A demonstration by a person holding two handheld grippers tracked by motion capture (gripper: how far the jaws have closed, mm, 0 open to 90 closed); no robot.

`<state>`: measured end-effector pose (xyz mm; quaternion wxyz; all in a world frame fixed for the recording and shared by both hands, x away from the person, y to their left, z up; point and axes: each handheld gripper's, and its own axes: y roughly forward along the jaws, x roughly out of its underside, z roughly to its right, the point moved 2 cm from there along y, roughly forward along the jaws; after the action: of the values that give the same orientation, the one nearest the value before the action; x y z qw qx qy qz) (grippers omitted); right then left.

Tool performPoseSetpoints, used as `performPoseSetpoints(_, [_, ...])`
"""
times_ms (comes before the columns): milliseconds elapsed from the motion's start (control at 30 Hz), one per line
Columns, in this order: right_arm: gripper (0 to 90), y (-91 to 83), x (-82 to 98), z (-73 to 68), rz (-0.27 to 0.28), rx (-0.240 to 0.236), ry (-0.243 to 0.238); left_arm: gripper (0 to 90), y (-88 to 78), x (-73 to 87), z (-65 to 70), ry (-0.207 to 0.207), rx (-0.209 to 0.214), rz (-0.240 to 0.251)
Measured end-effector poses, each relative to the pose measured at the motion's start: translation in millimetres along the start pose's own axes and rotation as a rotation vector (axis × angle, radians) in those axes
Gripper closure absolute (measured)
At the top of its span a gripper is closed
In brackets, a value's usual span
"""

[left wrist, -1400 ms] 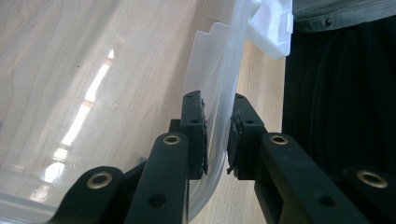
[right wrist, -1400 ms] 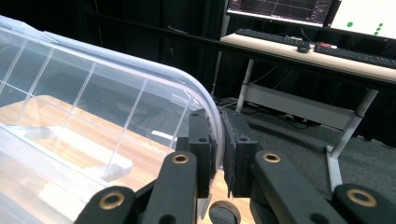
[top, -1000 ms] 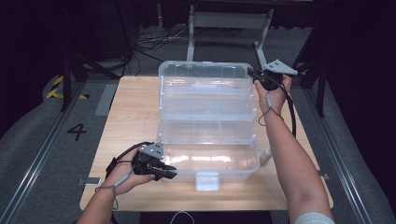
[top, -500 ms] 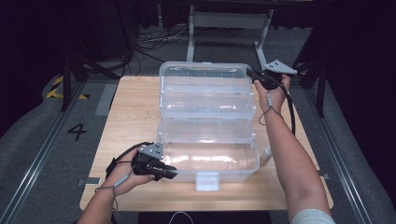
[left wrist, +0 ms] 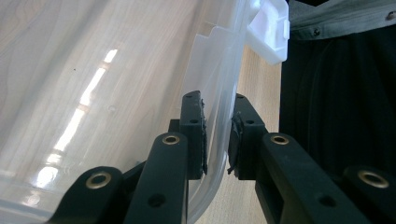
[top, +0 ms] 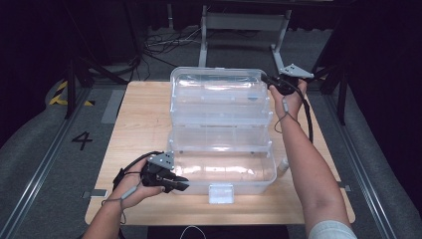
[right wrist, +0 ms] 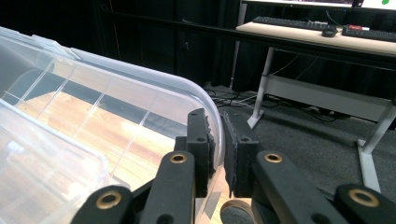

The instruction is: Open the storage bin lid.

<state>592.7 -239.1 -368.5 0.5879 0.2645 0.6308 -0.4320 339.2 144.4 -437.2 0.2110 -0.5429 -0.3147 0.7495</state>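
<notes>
A clear plastic box [top: 221,119] with stepped tiers stands open on the wooden table [top: 139,119]. A white latch [top: 221,193] hangs at its near edge. My left gripper [top: 184,185] lies at the box's near left corner, shut on the bottom bin's rim. In the left gripper view the clear rim [left wrist: 219,70] runs between the pads of that gripper [left wrist: 217,107], beside the latch [left wrist: 271,28]. My right gripper [top: 265,78] reaches to the far right corner of the top tier. There the curved clear edge [right wrist: 205,100] sits pinched inside the gripper [right wrist: 217,123].
A grey desk frame [top: 244,22] and loose cables [top: 159,42] lie on the floor beyond the table. A floor mark "4" [top: 82,140] and yellow-black tape [top: 62,94] are at the left. A desk with keyboards [right wrist: 299,25] stands behind. Metal rails [top: 45,164] flank the table.
</notes>
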Motion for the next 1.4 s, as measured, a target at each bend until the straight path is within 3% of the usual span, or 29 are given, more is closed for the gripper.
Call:
performPoseSetpoints(1233, [82.5, 26.1, 22.6, 8.6, -0.103, 0.004, 0.027, 78.4, 0.2, 0.2, -0.9, 0.005, 0.007, 0.003])
performPoseSetpoints(1400, [82.5, 28.2, 25.3, 9.5, -0.108, -0.004, 0.052, 78.4, 0.1, 0.2, -0.8, 0.004, 0.007, 0.002])
